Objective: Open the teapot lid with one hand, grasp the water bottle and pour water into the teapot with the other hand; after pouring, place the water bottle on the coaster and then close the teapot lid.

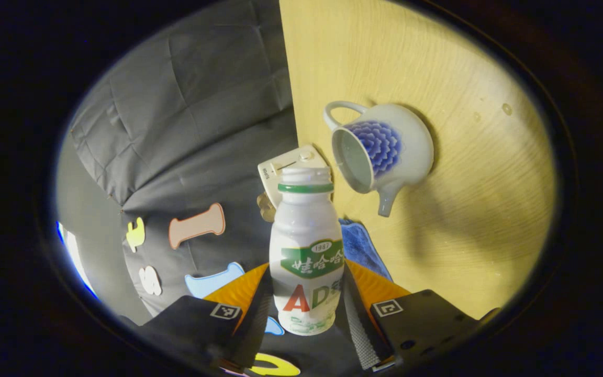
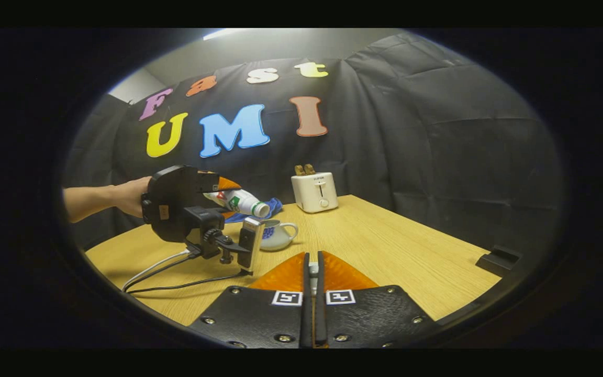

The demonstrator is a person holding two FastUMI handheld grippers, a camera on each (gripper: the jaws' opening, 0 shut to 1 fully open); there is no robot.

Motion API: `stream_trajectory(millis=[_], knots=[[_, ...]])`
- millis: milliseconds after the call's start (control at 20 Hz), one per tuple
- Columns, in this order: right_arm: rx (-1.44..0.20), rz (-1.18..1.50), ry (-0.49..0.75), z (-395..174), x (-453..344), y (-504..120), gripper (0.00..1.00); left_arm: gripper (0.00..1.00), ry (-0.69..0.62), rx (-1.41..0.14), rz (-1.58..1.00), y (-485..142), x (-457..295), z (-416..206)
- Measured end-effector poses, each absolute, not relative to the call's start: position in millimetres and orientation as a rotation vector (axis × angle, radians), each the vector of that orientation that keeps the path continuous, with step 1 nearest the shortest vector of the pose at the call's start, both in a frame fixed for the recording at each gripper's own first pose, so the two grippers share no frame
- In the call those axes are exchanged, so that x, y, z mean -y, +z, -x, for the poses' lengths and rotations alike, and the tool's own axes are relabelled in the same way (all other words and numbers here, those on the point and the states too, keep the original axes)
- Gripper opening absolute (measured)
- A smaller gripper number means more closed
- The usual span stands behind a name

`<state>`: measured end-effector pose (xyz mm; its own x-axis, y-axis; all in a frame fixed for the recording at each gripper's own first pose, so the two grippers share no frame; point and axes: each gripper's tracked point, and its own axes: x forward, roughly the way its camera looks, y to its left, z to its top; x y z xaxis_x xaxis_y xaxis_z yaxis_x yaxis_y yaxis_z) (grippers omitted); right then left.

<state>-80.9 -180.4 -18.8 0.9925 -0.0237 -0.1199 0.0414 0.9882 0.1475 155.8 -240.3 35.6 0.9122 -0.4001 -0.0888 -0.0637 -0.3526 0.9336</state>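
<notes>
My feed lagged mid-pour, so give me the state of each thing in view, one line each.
Water bottle: uncapped, tipped toward the teapot, held by the left hand-held gripper.
Teapot: lid off, mouth open, standing on the table.
Right hand-held gripper: shut on something small.
Toaster: bread in its slots.

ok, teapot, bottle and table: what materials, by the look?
Teapot: likely glazed ceramic, glossy white with painted blue petals.
Bottle: probably plastic, smooth opaque white with moulded ridges and a green neck ring.
Table: pale wood grain, matte; solid wood or laminate, can't tell.
</notes>
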Motion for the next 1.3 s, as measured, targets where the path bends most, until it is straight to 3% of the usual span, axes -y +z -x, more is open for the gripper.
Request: stream_trajectory(millis=[50,200,300,500,550,1300], knots=[[-0.119,-0.144,-0.031,80,180,-18,0.02,0.77,-0.362,0.345,-1.905,36,241,-157],[-0.117,-0.123,-0.021,73,177,-14,0.02,0.83,-0.381,0.336,-1.858,33,240,-158],[-0.108,-0.109,-0.012,69,174,-8,0.02,0.76,-0.387,0.338,-1.807,31,239,-161],[-0.062,-0.052,0.021,55,163,13,0.02,0.76,-0.403,0.318,-1.653,25,233,-163],[-0.056,-0.04,0.029,49,161,18,0.02,0.83,-0.399,0.322,-1.608,26,227,-159],[-0.117,0.002,0.137,-83,111,30,0.02,0.83,-0.312,0.247,-1.013,43,131,-158]])
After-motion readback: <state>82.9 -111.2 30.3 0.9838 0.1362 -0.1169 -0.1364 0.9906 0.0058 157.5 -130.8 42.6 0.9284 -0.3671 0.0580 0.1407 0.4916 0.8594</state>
